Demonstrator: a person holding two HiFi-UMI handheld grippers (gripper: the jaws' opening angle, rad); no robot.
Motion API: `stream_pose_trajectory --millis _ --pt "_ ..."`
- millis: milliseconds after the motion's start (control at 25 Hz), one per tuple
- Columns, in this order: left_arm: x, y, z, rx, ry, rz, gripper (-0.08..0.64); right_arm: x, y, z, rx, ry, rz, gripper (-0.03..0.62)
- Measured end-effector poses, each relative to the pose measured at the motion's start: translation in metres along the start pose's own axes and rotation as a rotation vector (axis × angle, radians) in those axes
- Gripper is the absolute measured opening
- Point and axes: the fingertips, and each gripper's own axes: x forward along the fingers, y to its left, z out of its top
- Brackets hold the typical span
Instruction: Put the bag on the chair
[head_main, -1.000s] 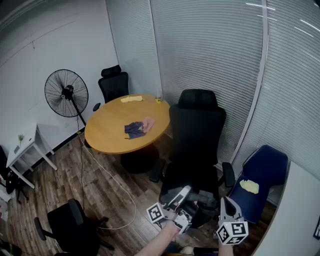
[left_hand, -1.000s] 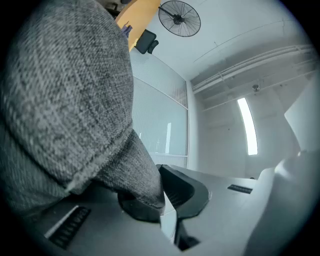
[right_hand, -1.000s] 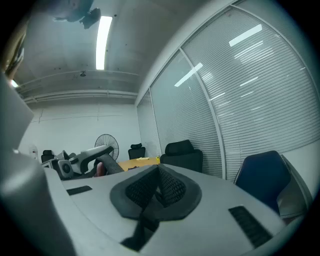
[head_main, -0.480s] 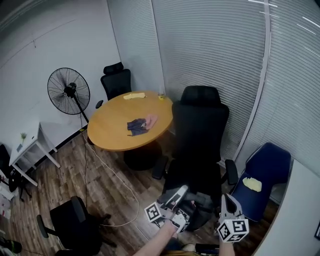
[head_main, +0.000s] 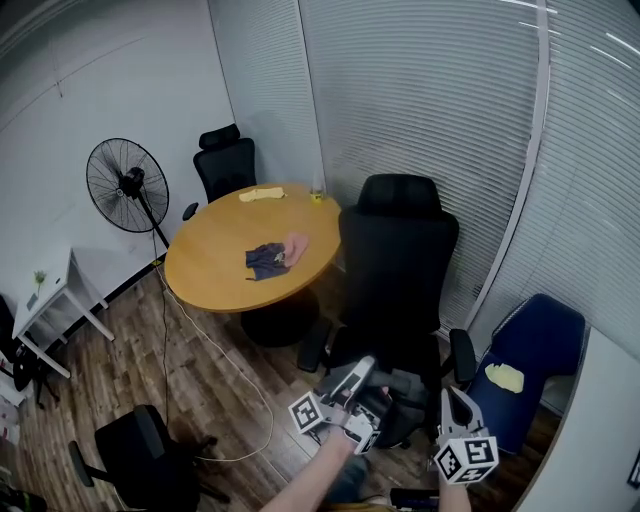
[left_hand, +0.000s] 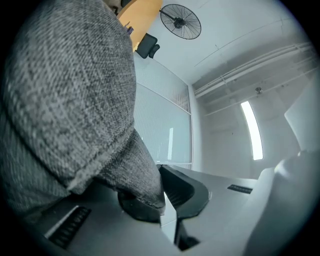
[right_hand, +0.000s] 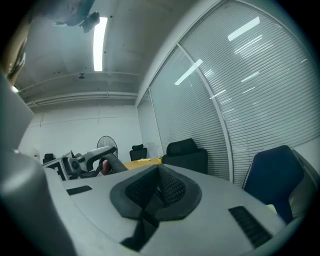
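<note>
The slatted blinds (head_main: 420, 100) fill the far wall in my head view. Below them stands the round wooden table (head_main: 220, 265), and just to its right the black office chair (head_main: 400, 260), its tall back facing me. A blue chair (head_main: 540, 340) sits at the right edge, well apart from the table, with a yellow cloth (head_main: 500, 376) on its seat. A pedestal fan (head_main: 125, 185) stands to the left by the white wall.

The grey bag (left_hand: 65, 100) takes up most of my left gripper view. In the head view it hangs low in front of the black office chair, above the seat area. I cannot tell whether it touches the seat.

My left gripper (left_hand: 161, 197) is clamped on a folded edge of the bag's knit fabric, which is pinched between the two pads. My right gripper (right_hand: 159, 187) is clenched with its pads pressed together and nothing between them. It hovers just right of the left one, near the blue chair.

On the table lie a crumpled blue cloth (head_main: 268, 258) and a pink cloth (head_main: 297, 246), touching each other.
</note>
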Motion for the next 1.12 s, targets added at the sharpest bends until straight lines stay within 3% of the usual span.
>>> stream_pose_trajectory --millis 280,760,1120 --pt "0.063 0.067 0.058 -0.043 0.011 0.018 0.023 0.087 -0.049 -0.021 0.023 0.046 -0.044 0.012" --pt "0.177 0.167 0.135 -0.142 0.187 0.111 0.023 0.242 -0.115 -0.027 -0.043 0.109 -0.202 0.012" --pt "0.222 0.206 0.179 -0.189 0.178 0.136 0.023 0.294 -0.137 -0.03 -0.019 0.117 -0.256 0.012"
